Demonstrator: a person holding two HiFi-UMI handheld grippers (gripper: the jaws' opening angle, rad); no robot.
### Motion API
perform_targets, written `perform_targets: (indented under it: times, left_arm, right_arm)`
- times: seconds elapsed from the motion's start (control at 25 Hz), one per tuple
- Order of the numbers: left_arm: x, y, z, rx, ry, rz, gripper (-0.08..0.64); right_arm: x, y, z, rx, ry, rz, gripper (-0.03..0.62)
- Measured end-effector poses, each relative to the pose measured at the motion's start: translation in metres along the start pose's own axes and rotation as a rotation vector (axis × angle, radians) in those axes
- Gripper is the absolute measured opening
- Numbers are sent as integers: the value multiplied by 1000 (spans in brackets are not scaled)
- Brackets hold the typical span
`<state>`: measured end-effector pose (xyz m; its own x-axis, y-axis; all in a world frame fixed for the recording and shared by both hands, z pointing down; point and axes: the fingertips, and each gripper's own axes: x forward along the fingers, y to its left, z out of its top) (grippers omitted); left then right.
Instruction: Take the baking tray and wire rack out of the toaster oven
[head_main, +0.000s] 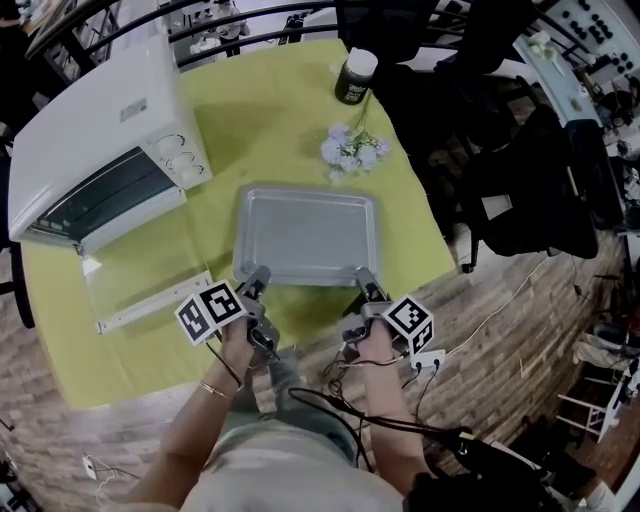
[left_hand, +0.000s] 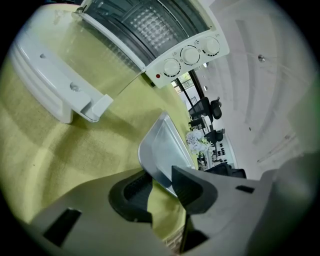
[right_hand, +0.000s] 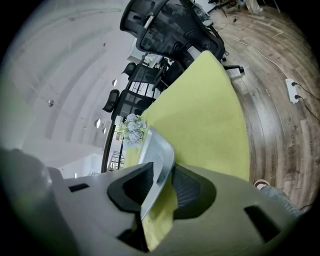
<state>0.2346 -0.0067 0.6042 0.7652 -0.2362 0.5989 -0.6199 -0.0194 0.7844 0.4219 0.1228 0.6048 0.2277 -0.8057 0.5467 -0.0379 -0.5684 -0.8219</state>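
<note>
So the toaster oven (head_main: 100, 140) sits at the upper left of the head view with its glass door (head_main: 140, 290) flopped open onto the yellow-green tablecloth (head_main: 260, 120). From above, the inside is just dark. In the left gripper view there's a grid-looking pattern in the opening (left_hand: 150, 25). It could be the wire rack, but I honestly can't tell.

Moving right, the left gripper (head_main: 257, 278) is partly closed, with its jaws pinching the near-left rim of the baking tray (head_main: 305, 232). The tray is already out of the oven, sitting dead centre on the cloth, just right of the open door. It's completely empty, bare metal. I can't say for sure whether it's resting flat or hovering a hair above the cloth.

The right gripper (head_main: 365, 278) mirrors the left one. It's partly closed on the near-right rim, and its own view shows the thin edge squeezed between the pads.

So I'd say the tray half of the job is basically done. Next up is probably letting go with both grippers, backing off without dragging the tray, and then reaching into the oven at the left for the rack.

Further up and to the right are a small bunch of pale flowers (head_main: 350, 150) and a dark jar (head_main: 355, 77) with a white lid on. No idea what's inside the jar.
</note>
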Motion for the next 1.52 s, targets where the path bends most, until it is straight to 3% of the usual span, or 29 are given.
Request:
perform_targets:
  times: [0.28, 0.56, 0.8, 1.52]
  left_arm:
    - [-1, 4, -9, -58, 31, 11, 153]
    - [-14, 6, -19, -94, 41, 21, 204]
    - [-21, 13, -27, -99, 58, 20, 207]
    - [-57, 6, -28, -67, 41, -39, 206]
  right_arm:
    - [-4, -1, -3, 2, -4, -10, 211]
    - [-18, -10, -13, 16, 7, -36, 238]
    - [-24, -22, -28, 12, 35, -76, 302]
    - [-57, -12, -39, 0, -21, -48, 276]
